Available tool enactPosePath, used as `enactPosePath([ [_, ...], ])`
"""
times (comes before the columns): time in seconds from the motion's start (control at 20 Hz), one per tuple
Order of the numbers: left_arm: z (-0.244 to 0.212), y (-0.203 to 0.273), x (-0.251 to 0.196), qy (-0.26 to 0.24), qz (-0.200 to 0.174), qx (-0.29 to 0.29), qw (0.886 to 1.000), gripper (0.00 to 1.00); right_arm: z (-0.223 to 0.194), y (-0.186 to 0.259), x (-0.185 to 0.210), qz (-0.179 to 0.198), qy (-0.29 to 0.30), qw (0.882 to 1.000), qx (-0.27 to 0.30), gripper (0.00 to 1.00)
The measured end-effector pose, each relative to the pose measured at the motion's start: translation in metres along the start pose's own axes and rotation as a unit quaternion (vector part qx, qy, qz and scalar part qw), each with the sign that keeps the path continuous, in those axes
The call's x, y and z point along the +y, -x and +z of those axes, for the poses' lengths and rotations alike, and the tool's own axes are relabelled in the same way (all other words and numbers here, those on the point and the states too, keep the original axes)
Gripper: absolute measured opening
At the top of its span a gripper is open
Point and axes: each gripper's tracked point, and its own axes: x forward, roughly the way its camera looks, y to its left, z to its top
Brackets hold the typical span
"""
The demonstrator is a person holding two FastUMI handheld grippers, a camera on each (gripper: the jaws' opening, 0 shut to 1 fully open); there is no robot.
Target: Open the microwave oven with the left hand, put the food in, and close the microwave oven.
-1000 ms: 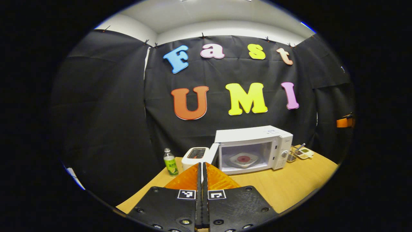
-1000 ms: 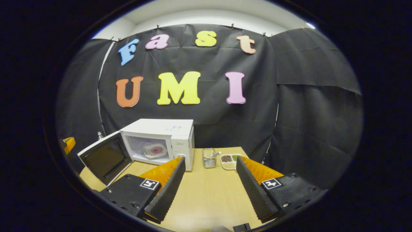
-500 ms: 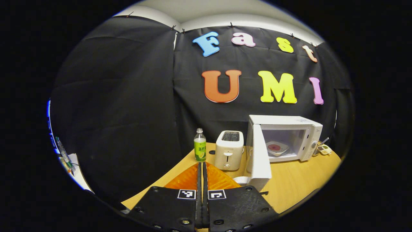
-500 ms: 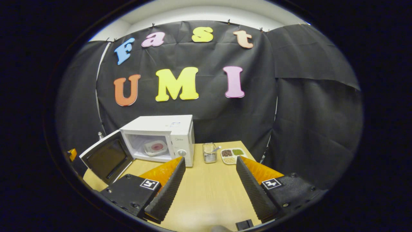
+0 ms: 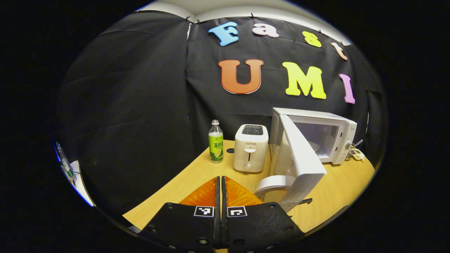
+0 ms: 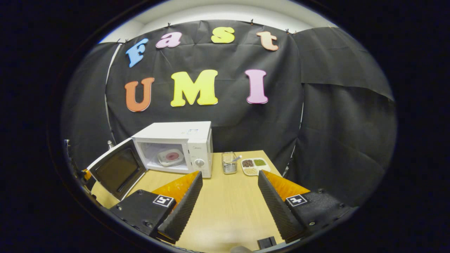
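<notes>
Microwave (image 6: 182, 147) stands on wooden table (image 6: 225, 211), door (image 6: 117, 172) swung wide, plate of food (image 6: 170, 157) inside. Left gripper (image 5: 220, 189) pressed closed, empty, near door handle (image 5: 272, 182). Right gripper (image 6: 228, 200) spread wide, empty.

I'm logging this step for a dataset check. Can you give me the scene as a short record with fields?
microwave: on the table, door swung wide open
food: plate already inside the microwave
left gripper: shut, empty, near the door's handle
right gripper: open, empty, above the table
beside microwave: toaster, bottle, metal basket, divided tray
left to do: close the door
</notes>
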Motion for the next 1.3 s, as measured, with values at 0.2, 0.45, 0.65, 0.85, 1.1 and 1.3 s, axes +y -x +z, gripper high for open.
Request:
enactPosePath([
  [0.2,-0.006,0.007,-0.020,-0.025,-0.020,-0.004,1.000,0.00,0.001,0.004,-0.010,-0.011,-0.007,1.000,-0.001,0.92],
  [0.45,-0.010,0.015,-0.052,-0.039,-0.060,-0.002,0.997,0.00,-0.001,0.013,-0.016,-0.020,-0.014,1.000,-0.003,1.00],
  [0.65,-0.012,0.020,-0.090,-0.052,-0.095,-0.002,0.994,0.00,-0.004,0.017,-0.019,-0.023,-0.015,1.000,0.001,1.00],
  [0.85,-0.008,0.026,-0.137,-0.076,-0.128,-0.016,0.989,0.00,-0.004,0.014,-0.018,-0.014,-0.016,1.000,0.001,1.00],
  [1.1,0.003,0.032,-0.202,-0.098,-0.174,-0.035,0.979,0.00,0.000,0.007,-0.028,-0.011,-0.012,1.000,0.002,0.92],
  [1.3,0.004,0.030,-0.247,-0.111,-0.206,-0.039,0.972,0.00,0.006,-0.002,-0.041,-0.016,-0.006,1.000,0.002,1.00],
])
